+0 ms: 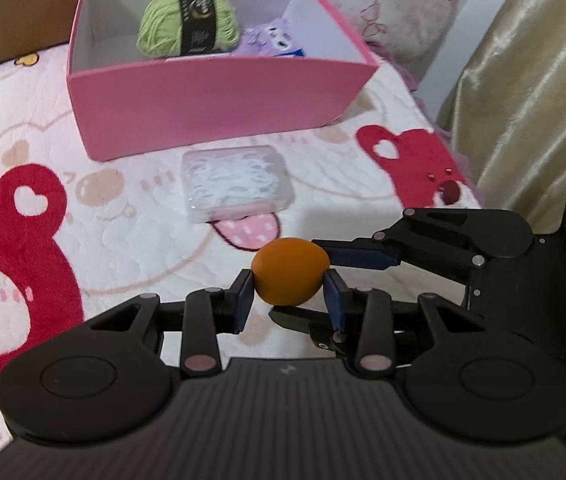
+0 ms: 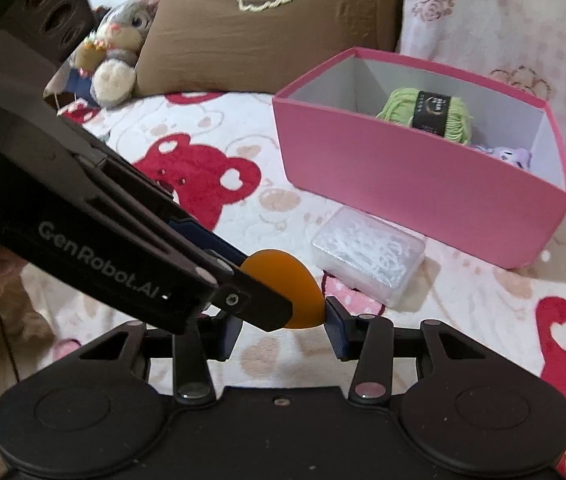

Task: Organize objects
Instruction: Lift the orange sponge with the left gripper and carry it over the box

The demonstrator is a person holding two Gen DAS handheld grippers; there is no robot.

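Egg-shaped orange object (image 1: 290,272) pinched by both tools above the bear-print blanket (image 1: 83,240), nearer than the clear plastic case (image 1: 238,184) and the pink box (image 1: 219,108): my left gripper (image 1: 290,294) is clenched across its broad middle, my right gripper (image 2: 283,326) clamped on it crosswise. I judge it light, rigid and smooth — prone to squirting out of flat pads — so I would keep hold at the widest girth, never toward the tapered end. Green yarn (image 1: 187,24) already lies in the box.
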